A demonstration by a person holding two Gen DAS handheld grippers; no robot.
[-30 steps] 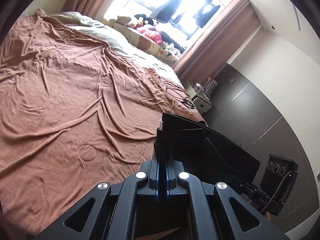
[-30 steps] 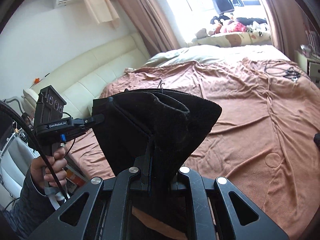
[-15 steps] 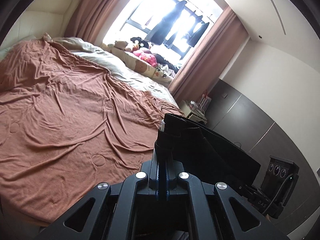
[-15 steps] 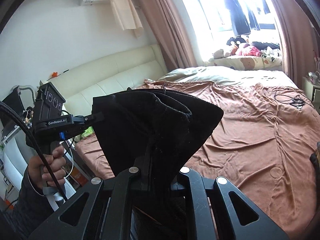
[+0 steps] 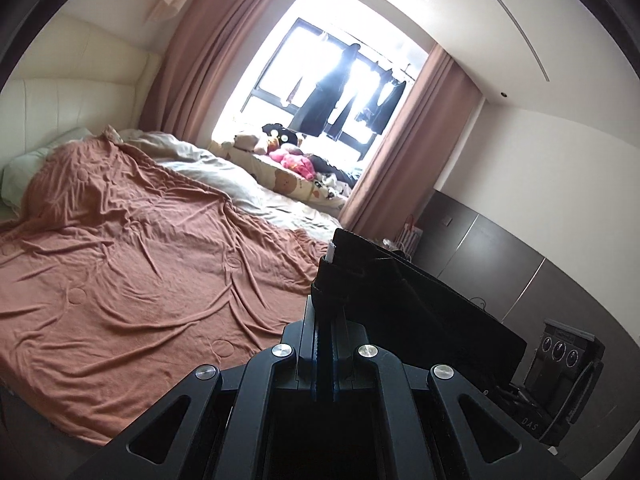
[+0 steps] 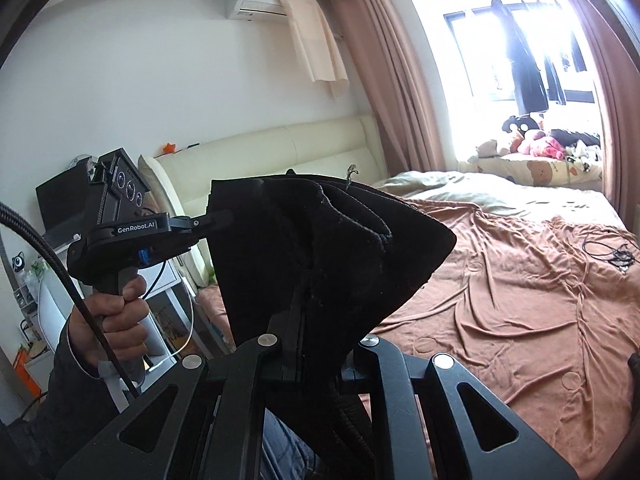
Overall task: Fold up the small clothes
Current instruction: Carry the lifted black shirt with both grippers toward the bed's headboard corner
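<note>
A black garment hangs in the air, stretched between both grippers above the near edge of the bed. My left gripper is shut on one folded corner of it. In the right wrist view the same garment bunches into thick folds over my right gripper, which is shut on it, its fingertips buried in cloth. The left gripper shows there at the left, pinching the garment's far edge, held by a hand. The right tool's camera housing appears low at the right in the left wrist view.
A wide bed with a wrinkled brown blanket lies below and ahead. Pale bedding and stuffed toys sit by the bright window. Cables lie on the blanket's far side. A cream headboard and a nightstand border the bed.
Both grippers have risen with the black garment still stretched between them. The bed has dropped lower in both views, and more wall and window show. Neither grip has changed.
</note>
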